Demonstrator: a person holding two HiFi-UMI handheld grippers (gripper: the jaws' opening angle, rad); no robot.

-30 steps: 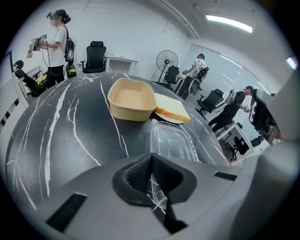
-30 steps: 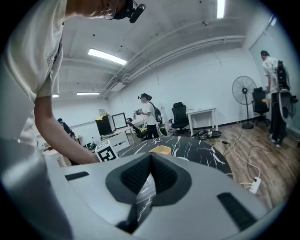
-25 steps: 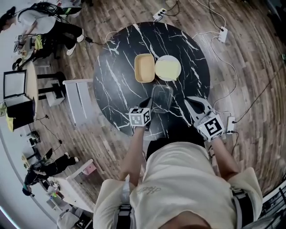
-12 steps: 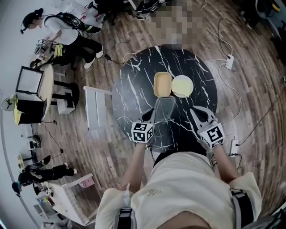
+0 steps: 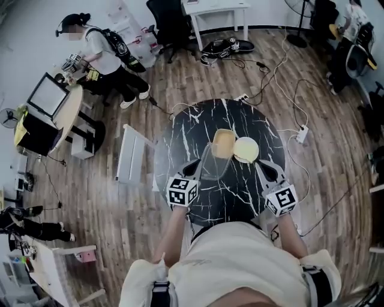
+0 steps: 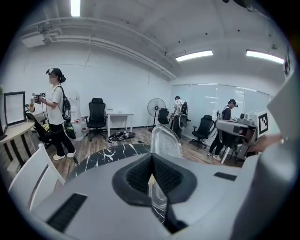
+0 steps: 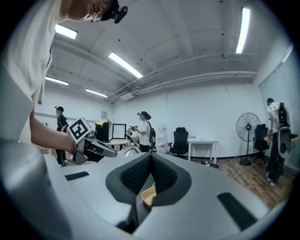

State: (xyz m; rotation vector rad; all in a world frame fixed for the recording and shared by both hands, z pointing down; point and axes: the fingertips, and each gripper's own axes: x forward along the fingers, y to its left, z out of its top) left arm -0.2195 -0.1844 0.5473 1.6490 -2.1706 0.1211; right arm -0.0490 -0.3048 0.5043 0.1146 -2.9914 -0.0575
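Observation:
A clear plastic lid (image 5: 211,162) (image 6: 164,140) stands upright above the round black marble table (image 5: 180,139), pinched at its lower edge by my left gripper (image 5: 195,169) (image 6: 152,180), which is shut on it. A tan tub (image 5: 224,144) (image 7: 149,196) sits on the table just beyond the lid. Touching the tub on its right is a white plate (image 5: 246,150) with something pale yellow on it. My right gripper (image 5: 264,170) (image 7: 151,161) hovers near the table's right front with its jaws together and nothing between them. The right gripper view also shows the left gripper (image 7: 89,146).
A white chair (image 5: 133,157) stands left of the table. Cables and a power strip (image 5: 301,133) lie on the wooden floor at the right. People, office chairs (image 6: 96,117), a desk (image 5: 216,9) and a fan (image 6: 156,108) stand about the room.
The clear lid was lying flat on the table; my left gripper has lifted it and tipped it upright. Both grippers have risen, and the head view has drawn back.

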